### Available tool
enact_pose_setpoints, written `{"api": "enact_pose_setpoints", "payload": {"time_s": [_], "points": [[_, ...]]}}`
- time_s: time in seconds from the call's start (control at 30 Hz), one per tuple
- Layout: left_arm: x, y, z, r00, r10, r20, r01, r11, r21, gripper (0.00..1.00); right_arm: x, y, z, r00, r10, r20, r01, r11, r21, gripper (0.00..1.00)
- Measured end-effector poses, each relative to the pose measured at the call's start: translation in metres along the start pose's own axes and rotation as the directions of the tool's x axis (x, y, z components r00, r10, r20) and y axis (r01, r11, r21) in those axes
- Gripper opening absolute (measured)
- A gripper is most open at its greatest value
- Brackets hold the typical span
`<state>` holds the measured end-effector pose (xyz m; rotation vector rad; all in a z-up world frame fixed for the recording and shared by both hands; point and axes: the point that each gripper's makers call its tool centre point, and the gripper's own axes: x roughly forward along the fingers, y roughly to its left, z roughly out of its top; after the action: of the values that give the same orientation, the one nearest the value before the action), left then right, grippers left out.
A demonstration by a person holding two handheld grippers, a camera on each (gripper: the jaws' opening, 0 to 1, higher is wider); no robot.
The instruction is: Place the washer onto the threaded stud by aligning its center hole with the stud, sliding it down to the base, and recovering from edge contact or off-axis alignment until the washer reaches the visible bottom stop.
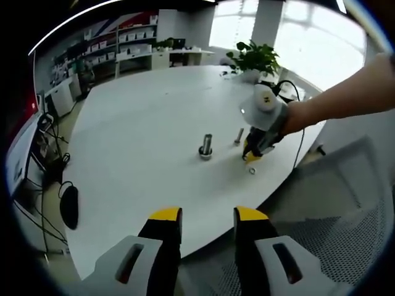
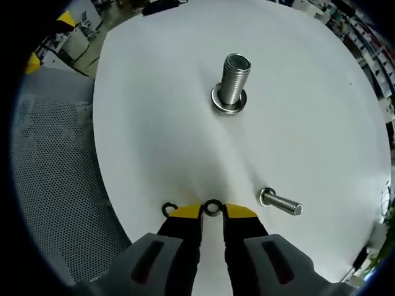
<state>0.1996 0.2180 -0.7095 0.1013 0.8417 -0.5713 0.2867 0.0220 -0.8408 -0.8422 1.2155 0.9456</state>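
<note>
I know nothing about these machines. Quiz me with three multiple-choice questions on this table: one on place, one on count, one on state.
1. Where is the small dark ring washer?
A. at the right gripper tips
B. on the big stud
C. off the table

2. How many small washers lie near those tips?
A. one
B. two
C. five

3. How does the small silver bolt rest?
A. upright
B. on its side
C. held

Answers: 1 A, it sits between the yellow tips. 2 B, a second washer lies beside. 3 B, unlike the upright large threaded steel stud.
</note>
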Motion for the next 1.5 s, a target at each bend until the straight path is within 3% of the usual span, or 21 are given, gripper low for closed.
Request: {"api": "enact_pose_setpoints", "payload": {"time_s": [0.63, 0.83, 1.2, 1.5], "points": [[0.0, 0.002, 0.001, 1.0, 0.006, 0.007, -0.006, 1.0, -0.013, 0.31, 0.001, -0.002, -0.001, 1.0, -0.019, -0.012, 0.019, 1.0, 0.015, 0.14], [0.0, 0.002, 0.001, 1.0, 0.006, 0.008, -0.006, 1.0, -0.013, 0.31, -0.001, -0.006, -0.009, 0.999, -0.043, -0.018, 0.043, 0.999, 0.001, 0.14], [0.0, 0.002, 0.002, 1.0, 0.006, 0.008, -0.006, 1.0, -0.008, 0.31, -0.013, -0.019, -0.036, 0.998, -0.05, -0.034, 0.053, 0.993, 0.105, 0.14], [-0.001, 0.002, 0.003, 1.0, 0.006, 0.016, -0.006, 1.0, -0.014, 0.31, -0.024, -0.028, -0.035, 0.998, -0.069, -0.002, 0.068, 0.989, 0.128, 0.14]]}}
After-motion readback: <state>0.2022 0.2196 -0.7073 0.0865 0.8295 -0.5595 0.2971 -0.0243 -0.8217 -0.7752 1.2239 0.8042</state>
